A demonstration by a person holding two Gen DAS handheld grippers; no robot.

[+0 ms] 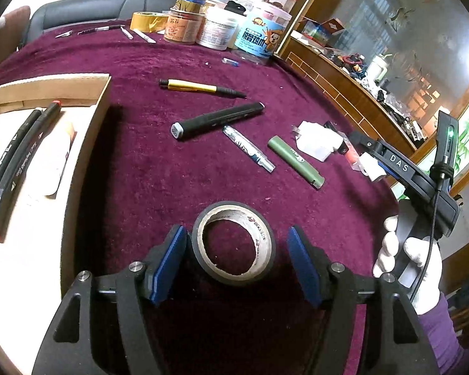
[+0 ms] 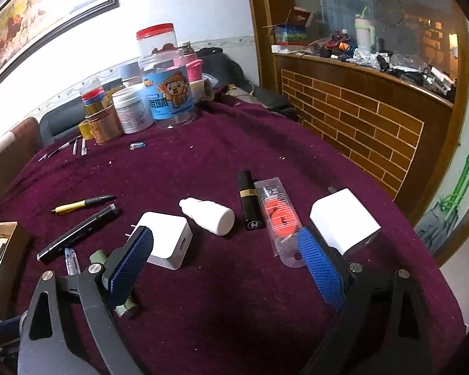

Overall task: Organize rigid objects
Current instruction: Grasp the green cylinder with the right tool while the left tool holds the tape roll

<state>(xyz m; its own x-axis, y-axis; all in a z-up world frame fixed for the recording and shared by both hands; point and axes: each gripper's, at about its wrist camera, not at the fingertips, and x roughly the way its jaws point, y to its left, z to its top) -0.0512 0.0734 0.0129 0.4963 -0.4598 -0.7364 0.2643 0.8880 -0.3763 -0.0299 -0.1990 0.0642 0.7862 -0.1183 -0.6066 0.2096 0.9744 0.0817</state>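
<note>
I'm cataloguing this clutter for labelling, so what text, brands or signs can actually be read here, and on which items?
"DAS": white letters on the right gripper body.
Interlocked double-C logo: end cap of the black lipstick.
Large Chinese characters on the blue-label jar: visible, not read reliably.
Print on the black tape roll core, the markers in the cardboard box, the white tub: too small or blurred.

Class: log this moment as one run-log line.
left gripper: open, straddling black tape roll | right gripper: open, empty | box: two markers

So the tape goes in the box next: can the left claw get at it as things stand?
Probably yes: the tape already lies between the open left claw pads, nothing over it; the right-hand pad stands clear.
</note>
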